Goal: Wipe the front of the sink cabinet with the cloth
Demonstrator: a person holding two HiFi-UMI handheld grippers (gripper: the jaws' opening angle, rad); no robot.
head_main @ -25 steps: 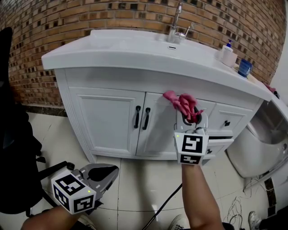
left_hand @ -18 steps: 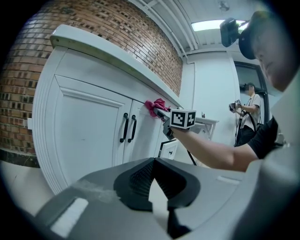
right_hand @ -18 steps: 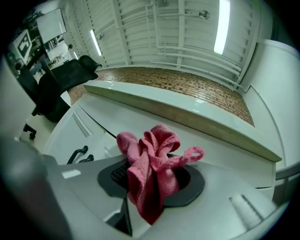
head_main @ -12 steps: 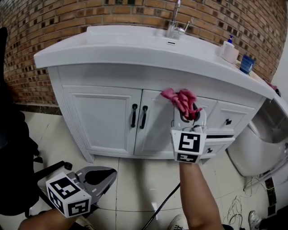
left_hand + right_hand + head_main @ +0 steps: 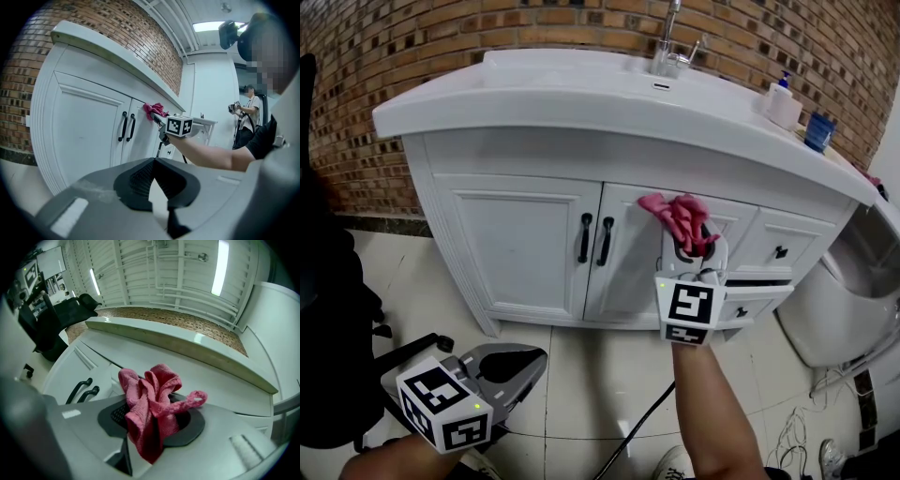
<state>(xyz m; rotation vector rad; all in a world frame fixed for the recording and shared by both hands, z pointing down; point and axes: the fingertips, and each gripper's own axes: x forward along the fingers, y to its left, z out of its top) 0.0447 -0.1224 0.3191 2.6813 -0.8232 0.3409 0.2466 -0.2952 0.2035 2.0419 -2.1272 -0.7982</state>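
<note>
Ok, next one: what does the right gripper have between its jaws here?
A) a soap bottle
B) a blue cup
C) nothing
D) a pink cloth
D: in the right gripper view, the right gripper is shut on the pink cloth, which bunches up out of its jaws in front of the white cabinet.

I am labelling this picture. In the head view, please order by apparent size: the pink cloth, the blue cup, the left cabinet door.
1. left cabinet door
2. pink cloth
3. blue cup, which stands farther away, so its real size is unsure.
</note>
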